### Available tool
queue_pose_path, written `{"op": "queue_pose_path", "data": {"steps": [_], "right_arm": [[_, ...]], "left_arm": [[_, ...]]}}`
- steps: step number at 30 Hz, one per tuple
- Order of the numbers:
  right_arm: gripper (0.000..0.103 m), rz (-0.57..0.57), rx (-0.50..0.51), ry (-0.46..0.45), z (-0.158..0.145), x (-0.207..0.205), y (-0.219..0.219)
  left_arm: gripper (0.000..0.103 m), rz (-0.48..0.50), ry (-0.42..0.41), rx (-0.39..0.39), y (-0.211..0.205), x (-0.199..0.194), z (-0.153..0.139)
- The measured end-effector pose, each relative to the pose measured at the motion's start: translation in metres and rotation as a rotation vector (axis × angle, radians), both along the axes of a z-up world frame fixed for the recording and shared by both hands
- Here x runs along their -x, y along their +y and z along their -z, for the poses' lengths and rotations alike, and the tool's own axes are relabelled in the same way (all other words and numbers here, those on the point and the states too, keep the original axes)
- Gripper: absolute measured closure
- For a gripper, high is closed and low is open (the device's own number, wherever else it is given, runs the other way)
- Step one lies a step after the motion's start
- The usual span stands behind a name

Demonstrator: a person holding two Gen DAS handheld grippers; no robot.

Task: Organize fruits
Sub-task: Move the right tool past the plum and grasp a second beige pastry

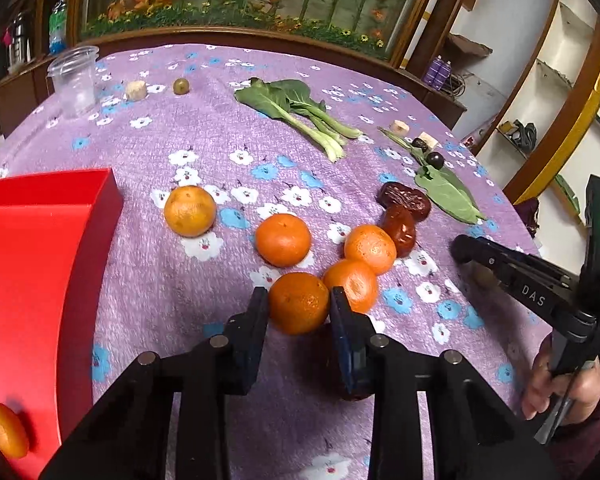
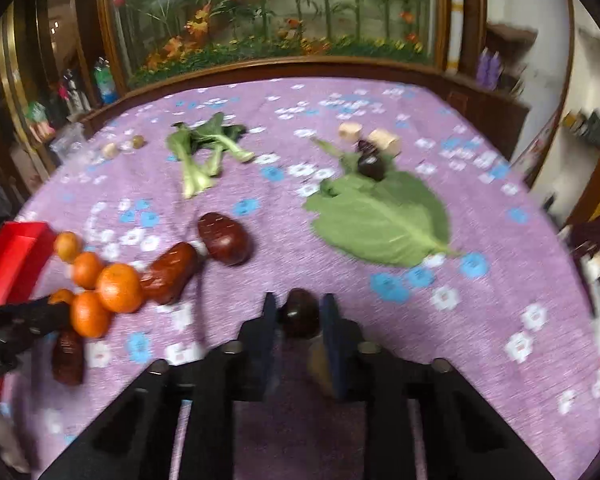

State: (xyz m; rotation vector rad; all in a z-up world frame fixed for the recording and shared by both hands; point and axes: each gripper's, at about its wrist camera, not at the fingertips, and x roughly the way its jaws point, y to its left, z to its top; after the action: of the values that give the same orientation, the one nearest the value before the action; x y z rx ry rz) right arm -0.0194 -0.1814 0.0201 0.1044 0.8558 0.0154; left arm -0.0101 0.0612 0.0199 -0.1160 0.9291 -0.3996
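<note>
Both picks are made: the left hand-held gripper [image 1: 299, 300] clenches a tangerine [image 1: 298, 303], the right hand-held gripper [image 2: 298, 312] a dark date [image 2: 299, 318], each probably next lifted to the red tray [image 1: 40, 248].

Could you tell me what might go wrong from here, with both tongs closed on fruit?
1. The left tongs hold an orange that touches its neighbour; lifting may roll that one away.
2. The right tongs pinch a small dark fruit near the fingertips; it may slip out.
3. The red box is well left, so carrying risks a drop.
</note>
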Motion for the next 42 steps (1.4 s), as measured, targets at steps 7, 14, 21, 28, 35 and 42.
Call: {"op": "queue_pose_path", "data": {"steps": [7, 14, 21, 28, 35, 42], "right_arm": [[0.084, -0.018, -0.038, -0.03, -0.008, 0.016, 0.003], [0.083, -0.002, -0.104, -0.095, -0.026, 0.041, -0.01], [0.083, 0.04, -0.116, -0.063, -0.019, 0.036, -0.027], [0.041, -0.03, -0.185, -0.057, -0.01, 0.039, -0.015], [0.039, -0.05, -0.002, -0.053, -0.007, 0.04, 0.01], [0.059, -0.033, 0.04, -0.044, -0.007, 0.042, 0.007]], "left_arm": [[0.073, -0.045, -0.024, 0.049, 0.022, 0.014, -0.014], [0.073, -0.096, -0.048, 0.067, 0.048, 0.027, -0.025], [0.073, -0.068, -0.038, 0.062, 0.038, 0.03, -0.019], [0.073, -0.051, -0.021, 0.049, 0.031, 0.028, -0.011], [0.073, -0.03, -0.001, -0.016, 0.014, 0.027, 0.002], [0.073, -0.034, -0.014, -0.022, 0.017, 0.03, 0.001]]}}
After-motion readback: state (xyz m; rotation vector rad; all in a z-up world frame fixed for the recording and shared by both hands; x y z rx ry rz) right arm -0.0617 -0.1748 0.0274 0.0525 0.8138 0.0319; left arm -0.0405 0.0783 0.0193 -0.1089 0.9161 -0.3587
